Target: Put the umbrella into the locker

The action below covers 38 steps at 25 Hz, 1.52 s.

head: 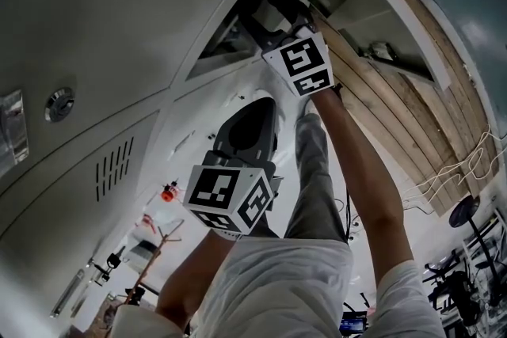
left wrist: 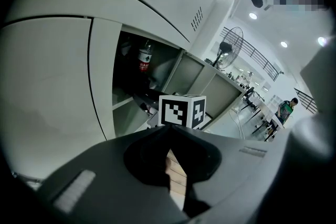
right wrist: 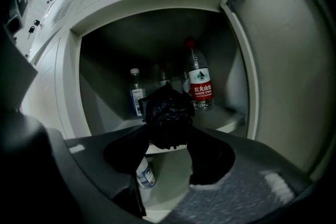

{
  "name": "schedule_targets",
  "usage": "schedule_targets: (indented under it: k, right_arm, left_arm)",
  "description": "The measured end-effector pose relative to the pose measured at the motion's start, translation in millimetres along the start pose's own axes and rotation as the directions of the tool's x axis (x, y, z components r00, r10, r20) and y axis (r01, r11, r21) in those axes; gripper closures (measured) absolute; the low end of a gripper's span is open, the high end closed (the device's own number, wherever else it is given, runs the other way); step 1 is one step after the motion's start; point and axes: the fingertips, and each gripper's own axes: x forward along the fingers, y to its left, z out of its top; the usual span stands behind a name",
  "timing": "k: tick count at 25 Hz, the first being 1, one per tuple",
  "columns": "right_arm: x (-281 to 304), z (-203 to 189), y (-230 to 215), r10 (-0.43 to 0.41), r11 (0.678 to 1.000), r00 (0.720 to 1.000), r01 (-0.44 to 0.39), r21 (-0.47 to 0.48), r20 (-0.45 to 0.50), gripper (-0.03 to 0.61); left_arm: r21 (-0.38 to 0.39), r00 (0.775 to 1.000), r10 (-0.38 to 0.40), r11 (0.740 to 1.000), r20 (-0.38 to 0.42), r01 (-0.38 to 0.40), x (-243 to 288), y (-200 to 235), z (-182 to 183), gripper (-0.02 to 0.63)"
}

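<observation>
The right hand-held gripper is clamping the folded black umbrella level, seemingly to clear the locker shelf; the left hand-held gripper is idling, jaws together.

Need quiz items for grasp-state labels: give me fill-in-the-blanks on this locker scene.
The right gripper clamps a black ____.
The door of the locker stands ____.
The red-labelled bottle stands on the locker's ____.
The left gripper has its jaws ____, holding nothing.
Missing: umbrella; open; shelf; shut.
</observation>
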Motion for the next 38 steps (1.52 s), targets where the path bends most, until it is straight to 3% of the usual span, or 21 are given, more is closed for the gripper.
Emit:
schedule_targets:
  k: [16,21,29,38]
  right_arm:
    - [34,4,8,0.043,0.999,0.999,-0.043,0.011,-0.005,0.340]
    - [24,2,7,0.041,0.998,0.999,-0.040,0.044,-0.013,0.306]
    - [0,0,1,0.038,0.999,0.996,-0.036,0.032,-0.075,0.304]
    - [-33,33,-5,0.024,0.999,0.997,-0.021,0.031,-0.075,0.304]
  left_arm:
    - [0.012,1.000,0.004,1.000,0.007,-0.004,-6,4,7,0.598]
    - [0.022,1.000,-0.008,1.000,0.009,0.008,-8,-2,10,0.598]
    - [0.018,0.999,-0.013,1.000,0.039,0.012,-16,-7,24,0.598]
    - [0.015,0.998,-0.006,1.000,0.066,0.005,-29,-11,36,0.598]
